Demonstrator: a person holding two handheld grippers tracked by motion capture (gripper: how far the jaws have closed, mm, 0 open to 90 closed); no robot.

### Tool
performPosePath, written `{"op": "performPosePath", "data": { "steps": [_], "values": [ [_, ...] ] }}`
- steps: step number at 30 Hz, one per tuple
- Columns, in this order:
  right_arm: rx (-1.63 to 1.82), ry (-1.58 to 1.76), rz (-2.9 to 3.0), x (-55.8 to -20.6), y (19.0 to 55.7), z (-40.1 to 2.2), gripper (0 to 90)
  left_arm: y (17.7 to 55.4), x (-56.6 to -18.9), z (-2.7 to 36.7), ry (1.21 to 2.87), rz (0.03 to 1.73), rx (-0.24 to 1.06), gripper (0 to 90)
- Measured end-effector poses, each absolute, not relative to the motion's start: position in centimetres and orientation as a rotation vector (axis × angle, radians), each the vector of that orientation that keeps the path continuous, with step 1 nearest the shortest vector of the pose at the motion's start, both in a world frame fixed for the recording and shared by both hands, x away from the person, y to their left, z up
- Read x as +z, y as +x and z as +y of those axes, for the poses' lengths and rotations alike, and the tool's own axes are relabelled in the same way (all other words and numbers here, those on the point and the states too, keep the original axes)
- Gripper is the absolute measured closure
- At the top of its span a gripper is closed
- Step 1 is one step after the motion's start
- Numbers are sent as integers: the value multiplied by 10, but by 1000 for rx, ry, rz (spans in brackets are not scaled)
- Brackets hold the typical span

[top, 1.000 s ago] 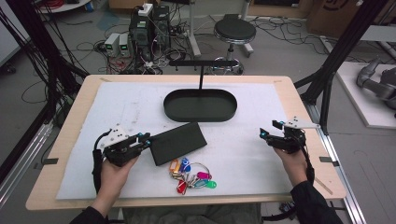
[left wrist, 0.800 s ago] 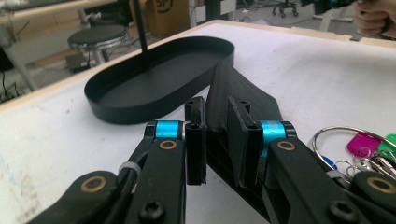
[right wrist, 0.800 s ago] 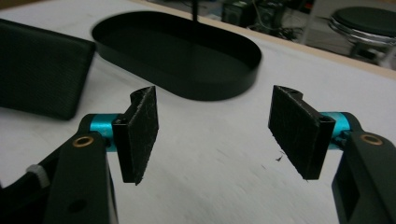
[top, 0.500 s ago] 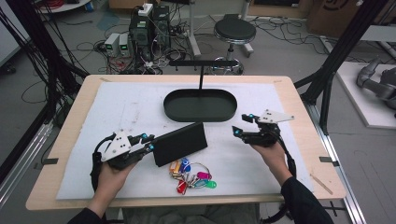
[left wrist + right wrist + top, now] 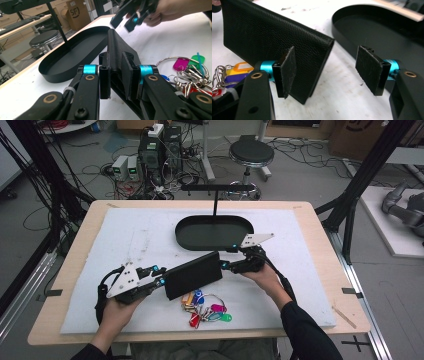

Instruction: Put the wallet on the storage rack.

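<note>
Left gripper (image 5: 161, 276) is clamped on the near end of a black wallet (image 5: 192, 275) — in the left gripper view both pads (image 5: 127, 75) press the wallet's (image 5: 117, 52) edge, w/ the rest running away from the fingertips, tilted up off the white mat (image 5: 135, 235). Right gripper (image 5: 229, 266) sits at the wallet's far end w/ jaws apart, nothing gripped. In the right gripper view the wallet's (image 5: 274, 42) corner stands between the two pads: the left pad (image 5: 288, 71) is in front of its leather face, can't tell if touching; the right pad (image 5: 369, 70) is well clear of it. Black oval tray (image 5: 212, 231) lies just beyond the right fingertips. Bunch of keys (image 5: 206, 306) w/ coloured tags lies on the mat, near the left fingertips, on the person's side of the wallet.
</note>
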State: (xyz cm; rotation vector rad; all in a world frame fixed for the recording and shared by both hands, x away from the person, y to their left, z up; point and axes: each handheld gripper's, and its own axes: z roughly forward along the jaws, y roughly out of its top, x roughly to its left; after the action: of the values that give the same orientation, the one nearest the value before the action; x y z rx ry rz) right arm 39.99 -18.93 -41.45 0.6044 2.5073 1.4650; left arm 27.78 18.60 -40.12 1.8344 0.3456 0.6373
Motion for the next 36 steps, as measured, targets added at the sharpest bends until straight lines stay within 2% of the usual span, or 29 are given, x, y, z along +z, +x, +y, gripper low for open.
{"op": "performPosePath", "data": {
  "steps": [2, 4, 7, 8, 9, 10, 14, 15, 19, 21, 23, 25, 27, 28, 31, 36],
  "values": [
    [1473, 606, 2528, -419, 402, -183, 397, 278, -401, 186, 1840, 342, 641, 774],
    [1465, 588, 2565, -421, 402, -178, 507, 277, -401, 186, 1842, 344, 645, 774],
    [1399, 532, 2540, -419, 396, -173, 595, 279, -402, 188, 1828, 357, 653, 774],
    [1399, 532, 2540, -419, 396, -173, 595, 279, -402, 188, 1828, 357, 653, 773],
    [1400, 509, 2519, -414, 395, -177, 701, 281, -401, 191, 1810, 375, 662, 774],
    [1402, 504, 2514, -413, 394, -179, 731, 283, -400, 191, 1798, 385, 663, 775],
    [1378, 459, 2485, -405, 386, -186, 788, 289, -401, 192, 1783, 409, 670, 776],
    [1368, 417, 2472, -401, 380, -191, 821, 292, -403, 192, 1766, 404, 656, 882],
    [1389, 360, 2465, -399, 368, -192, 839, 296, -405, 178, 1777, 392, 646, 882],
    [1348, 349, 2477, -401, 366, -191, 841, 296, -407, 171, 1801, 395, 649, 825],
    [1327, 342, 2476, -404, 365, -191, 843, 295, -406, 169, 1800, 428, 648, 709],
    [1325, 338, 2483, -404, 364, -193, 858, 294, -405, 171, 1786, 445, 664, 633],
    [1323, 333, 2482, -404, 362, -194, 859, 294, -404, 173, 1778, 473, 664, 493],
    [1325, 329, 2478, -405, 361, -194, 859, 297, -405, 180, 1774, 524, 631, 456],
    [1325, 324, 2478, -405, 361, -194, 859, 300, -410, 192, 1790, 566, 622, 416],
    [1330, 328, 2476, -405, 362, -194, 859, 311, -422, 200, 1853, 612, 520, 362]
  ]
}}
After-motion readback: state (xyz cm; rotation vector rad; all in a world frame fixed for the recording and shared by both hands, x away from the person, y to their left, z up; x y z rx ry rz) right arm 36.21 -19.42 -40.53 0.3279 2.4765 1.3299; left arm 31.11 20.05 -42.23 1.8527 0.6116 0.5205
